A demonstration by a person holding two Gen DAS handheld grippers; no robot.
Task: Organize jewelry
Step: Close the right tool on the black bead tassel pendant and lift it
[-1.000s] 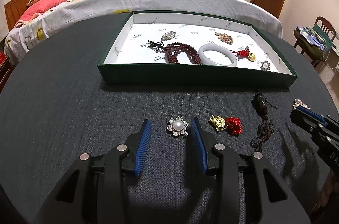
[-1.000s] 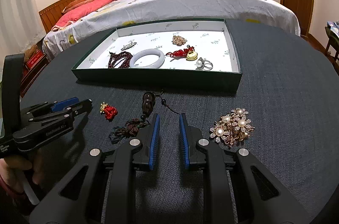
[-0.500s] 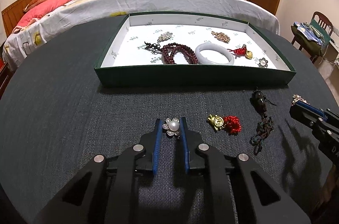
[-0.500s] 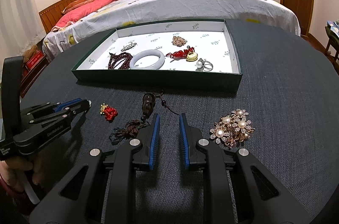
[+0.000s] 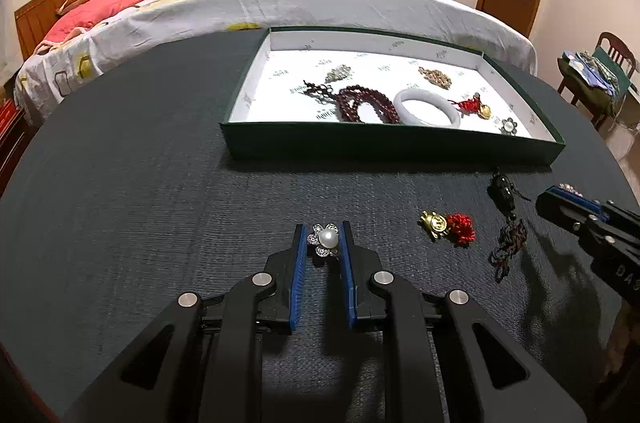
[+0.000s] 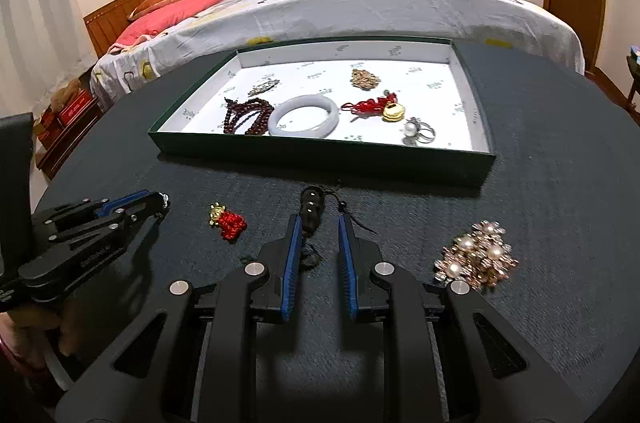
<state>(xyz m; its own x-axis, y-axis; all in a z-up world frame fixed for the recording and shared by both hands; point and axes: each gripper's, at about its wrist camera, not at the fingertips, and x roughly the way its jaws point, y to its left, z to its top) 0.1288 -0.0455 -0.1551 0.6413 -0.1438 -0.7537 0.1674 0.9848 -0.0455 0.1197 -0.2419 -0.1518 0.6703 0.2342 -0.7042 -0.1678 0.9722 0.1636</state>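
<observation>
Our left gripper (image 5: pixel 323 238) pinches the pearl flower pin (image 5: pixel 325 239); the green tray (image 5: pixel 384 145) waits straight ahead (right gripper (image 6: pixel 317 237) nearly closed, empty).

Blue pads on black left gripper (image 5: pixel 324 237). Between them: white pearl brooch (image 5: pixel 325 239), silver petals. Right of it: gold-and-red charm (image 5: pixel 448 224). Beyond: dark green tray (image 5: pixel 392 143), white printed lining; dark red beads (image 5: pixel 366 99); pale bangle (image 5: pixel 426 107).

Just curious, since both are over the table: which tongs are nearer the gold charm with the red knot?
Left, I think, though it's close. The left tongs, shut on the pearl brooch, sit just left of the gold charm; the right tongs sit to its right, over the dark tassel pendant.
</observation>
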